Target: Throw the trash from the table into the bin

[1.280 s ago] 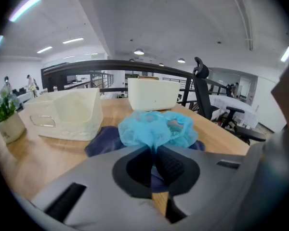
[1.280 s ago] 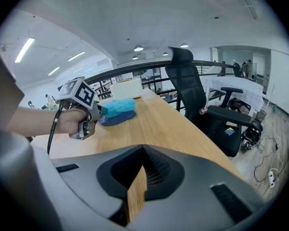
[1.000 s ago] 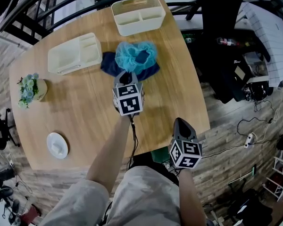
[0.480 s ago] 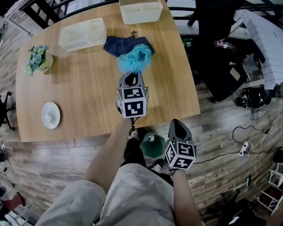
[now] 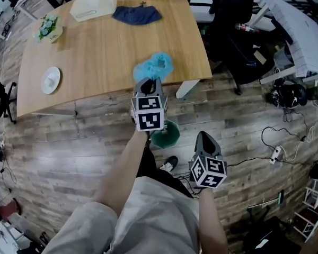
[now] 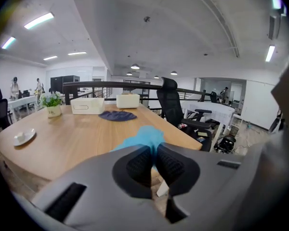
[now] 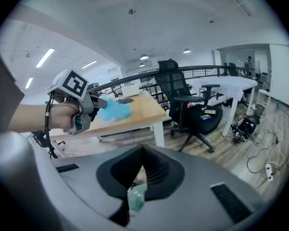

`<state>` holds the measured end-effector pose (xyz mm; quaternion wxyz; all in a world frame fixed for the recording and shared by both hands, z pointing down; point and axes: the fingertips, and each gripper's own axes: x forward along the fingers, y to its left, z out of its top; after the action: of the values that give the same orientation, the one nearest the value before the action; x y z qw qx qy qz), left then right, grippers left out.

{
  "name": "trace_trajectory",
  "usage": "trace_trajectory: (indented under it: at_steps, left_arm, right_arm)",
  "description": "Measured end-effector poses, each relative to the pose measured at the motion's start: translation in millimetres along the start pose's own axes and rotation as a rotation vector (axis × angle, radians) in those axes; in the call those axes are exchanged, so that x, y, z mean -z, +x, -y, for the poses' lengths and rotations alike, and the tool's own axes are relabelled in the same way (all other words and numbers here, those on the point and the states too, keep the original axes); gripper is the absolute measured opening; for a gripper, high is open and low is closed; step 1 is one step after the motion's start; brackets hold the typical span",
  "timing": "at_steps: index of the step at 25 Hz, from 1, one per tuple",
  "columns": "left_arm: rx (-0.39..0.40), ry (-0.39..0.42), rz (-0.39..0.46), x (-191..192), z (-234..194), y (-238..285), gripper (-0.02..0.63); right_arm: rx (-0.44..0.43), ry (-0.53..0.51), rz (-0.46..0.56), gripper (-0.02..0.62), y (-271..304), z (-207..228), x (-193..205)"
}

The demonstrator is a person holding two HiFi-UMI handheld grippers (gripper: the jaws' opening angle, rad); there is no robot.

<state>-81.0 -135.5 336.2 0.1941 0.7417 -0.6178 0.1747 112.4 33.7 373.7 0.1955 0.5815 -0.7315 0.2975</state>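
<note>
1. Trash, a crumpled light-blue cap (image 5: 153, 67), is clamped in your left gripper (image 5: 149, 82), above the near edge of the table (image 5: 95, 57).
2. The green bin (image 5: 165, 135) stands on the floor just past that edge.
3. Your right gripper (image 5: 204, 139) is closed on nothing, near the bin.
4. A white table leg (image 5: 185, 89) stands close to the bin, and a black office chair (image 5: 238, 41) is farther right.
5. A dark blue cloth (image 5: 137, 15), white tray (image 5: 93, 5), saucer (image 5: 51, 80) and potted plant (image 5: 47, 27) lie on the table.

place: open-plan office | evidence: swivel chairs (image 7: 172, 83), long desks (image 7: 224, 83), ceiling strip lights (image 6: 38, 20)
</note>
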Motion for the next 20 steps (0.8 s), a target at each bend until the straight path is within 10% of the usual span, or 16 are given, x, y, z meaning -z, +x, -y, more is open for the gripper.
trace_trajectory:
  at_steps: [20]
  left_arm:
    - [0.211, 0.101, -0.251, 224.9, 96.5, -102.6, 0.009]
  right_arm:
    - [0.098, 0.178, -0.147, 0.026, -100.6, 14.3, 189.5]
